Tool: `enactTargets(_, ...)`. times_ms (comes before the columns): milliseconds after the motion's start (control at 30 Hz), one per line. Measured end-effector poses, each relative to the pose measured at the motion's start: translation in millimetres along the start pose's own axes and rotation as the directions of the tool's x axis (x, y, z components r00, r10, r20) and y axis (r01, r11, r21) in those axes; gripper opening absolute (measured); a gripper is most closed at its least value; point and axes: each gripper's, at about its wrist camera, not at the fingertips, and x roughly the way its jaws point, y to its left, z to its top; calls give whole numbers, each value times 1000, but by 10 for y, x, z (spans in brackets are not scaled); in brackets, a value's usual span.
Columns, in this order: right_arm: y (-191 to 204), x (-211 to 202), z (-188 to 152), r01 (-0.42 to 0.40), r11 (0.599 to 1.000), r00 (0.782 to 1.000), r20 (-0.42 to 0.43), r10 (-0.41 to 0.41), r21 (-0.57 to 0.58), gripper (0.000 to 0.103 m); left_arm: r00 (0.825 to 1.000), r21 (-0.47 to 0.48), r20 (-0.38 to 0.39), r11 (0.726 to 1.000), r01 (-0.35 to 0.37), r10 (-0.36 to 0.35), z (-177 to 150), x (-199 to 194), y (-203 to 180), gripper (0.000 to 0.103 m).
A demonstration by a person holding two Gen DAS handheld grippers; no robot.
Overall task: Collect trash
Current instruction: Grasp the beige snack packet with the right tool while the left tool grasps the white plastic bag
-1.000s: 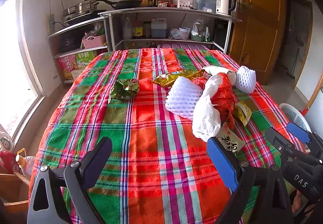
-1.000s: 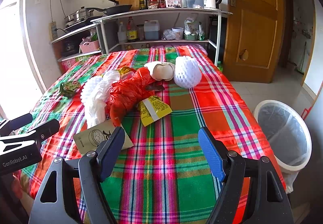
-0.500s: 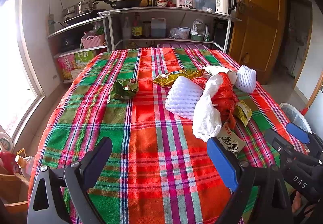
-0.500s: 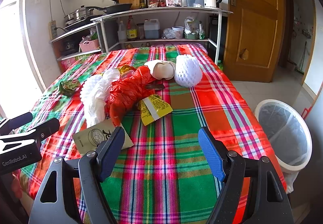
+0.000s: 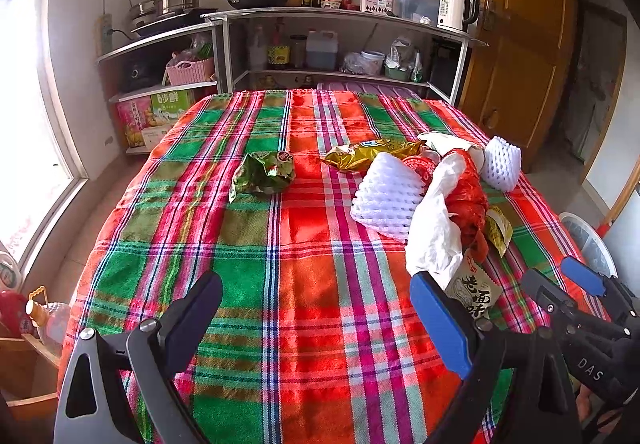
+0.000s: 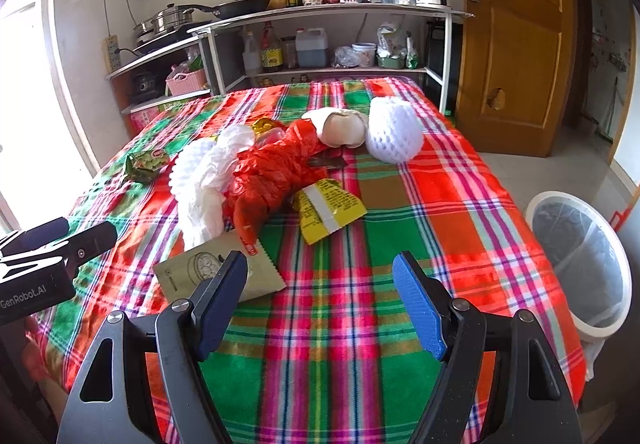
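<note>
We are holding the left tool [image 5: 316, 318] and right tool [image 6: 320, 296] spread and empty above the counter [image 6: 360, 384]. Trash is lying mid-counter: red bag [image 6: 276, 172], yellow wrapper [image 6: 328, 208], beige packet [image 6: 208, 272]. The bin [image 6: 580, 260] is standing beside the right edge. Risk: the flat packet is slipping from a shallow pinch, or the cloth is snagging.

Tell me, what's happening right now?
Left gripper open, empty. Right gripper open, empty. Trash pile on tablecloth. Bin beside table.
</note>
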Motion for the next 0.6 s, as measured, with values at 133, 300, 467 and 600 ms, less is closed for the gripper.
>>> enactTargets(133,48,80,-6,-44,999,998,-34,44,13,75,1000,-13,4,1000,-10,10,19,18,119,96)
enactTargets(300,123,206,5,-99,994,991,-80,103,50,75,1000,-14,2,1000,-28,28,61,77,258,96)
enactTargets(467,231,352,-9,-101,994,987,-122,106,49,75,1000,-27,-7,999,-27,27,120,202,444,96)
enactTargets(600,278,402,-20,-78,997,988,-129,81,25,75,1000,-28,-16,999,-23,23,218,320,534,96)
